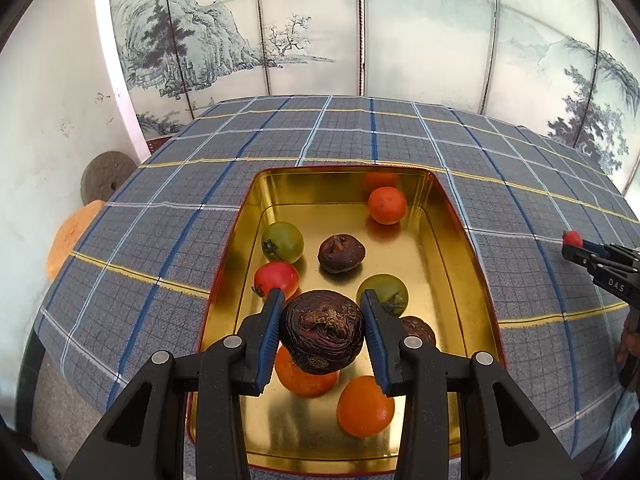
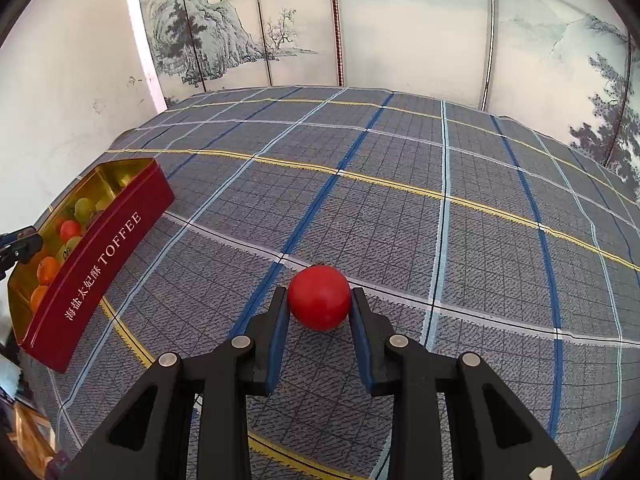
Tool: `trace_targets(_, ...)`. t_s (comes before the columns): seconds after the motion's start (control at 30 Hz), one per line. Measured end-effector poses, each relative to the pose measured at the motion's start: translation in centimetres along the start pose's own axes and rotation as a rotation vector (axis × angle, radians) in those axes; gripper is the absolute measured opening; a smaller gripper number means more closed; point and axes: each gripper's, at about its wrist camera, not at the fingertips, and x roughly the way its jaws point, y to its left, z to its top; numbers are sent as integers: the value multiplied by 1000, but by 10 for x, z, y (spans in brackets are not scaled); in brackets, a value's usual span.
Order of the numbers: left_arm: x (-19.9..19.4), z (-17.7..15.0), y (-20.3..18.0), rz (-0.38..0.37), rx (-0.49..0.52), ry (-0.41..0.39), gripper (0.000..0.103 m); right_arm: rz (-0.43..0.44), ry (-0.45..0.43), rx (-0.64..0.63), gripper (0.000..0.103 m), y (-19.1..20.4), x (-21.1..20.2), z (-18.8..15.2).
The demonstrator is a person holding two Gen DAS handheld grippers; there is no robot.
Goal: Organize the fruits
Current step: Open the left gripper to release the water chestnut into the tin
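Note:
My left gripper is shut on a dark brown, wrinkled fruit and holds it above the near part of the gold tin. In the tin lie several fruits: oranges, green tomatoes, a red tomato and another dark brown fruit. My right gripper is shut on a red tomato just above the plaid cloth, right of the tin. The right gripper with its red tomato also shows at the far right of the left wrist view.
The table is covered with a grey-blue plaid cloth. A painted folding screen stands behind it. A white wall is at the left, with a round stone and an orange object below the table's left edge.

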Motion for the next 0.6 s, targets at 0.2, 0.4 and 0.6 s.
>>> trace_targets(0.2,6,2,1,11,12,9,41,-2,1,-2,28,0,1,0)
trace_targets(0.4,11,2,1,25,16,16,41,-2,1,-1,28,1,1,0)
trace_targets(0.6,7,5,0,59,30,-13,58,-2,2,-1,28,0,1,0)
